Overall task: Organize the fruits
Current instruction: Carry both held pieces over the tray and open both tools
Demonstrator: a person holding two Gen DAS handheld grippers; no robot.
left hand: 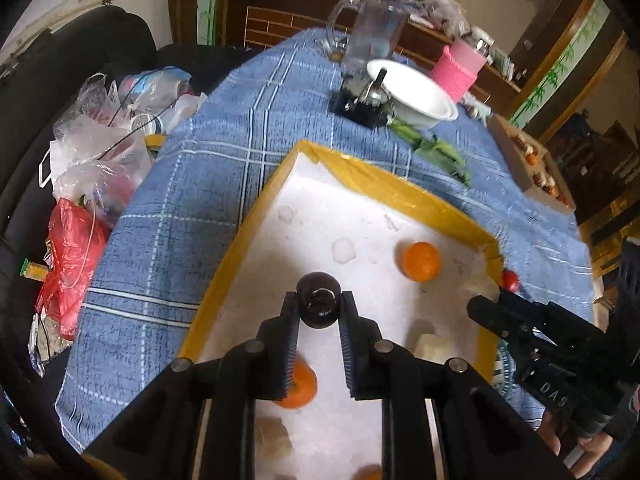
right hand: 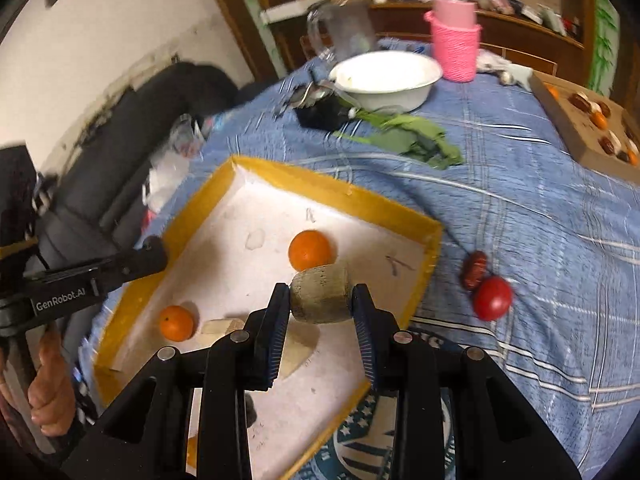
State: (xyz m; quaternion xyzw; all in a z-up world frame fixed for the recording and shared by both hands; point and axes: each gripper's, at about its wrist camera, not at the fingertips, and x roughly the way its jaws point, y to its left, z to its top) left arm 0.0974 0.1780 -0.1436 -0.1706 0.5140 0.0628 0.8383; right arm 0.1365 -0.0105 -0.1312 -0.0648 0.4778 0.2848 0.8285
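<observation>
Gripping a dark round fruit [left hand: 320, 300], the left claw [left hand: 319, 303] is clamped on it above the white floor of the yellow-rimmed tray [left hand: 248, 216]. Right claw [right hand: 320, 300] squeezes a kiwi [right hand: 320, 299] over the tray's near side, just in front of an orange [right hand: 311, 250]. Out on the blue checked tablecloth [right hand: 540, 240], a red tomato [right hand: 493, 298] sits touching a dark red fruit [right hand: 475, 269].
</observation>
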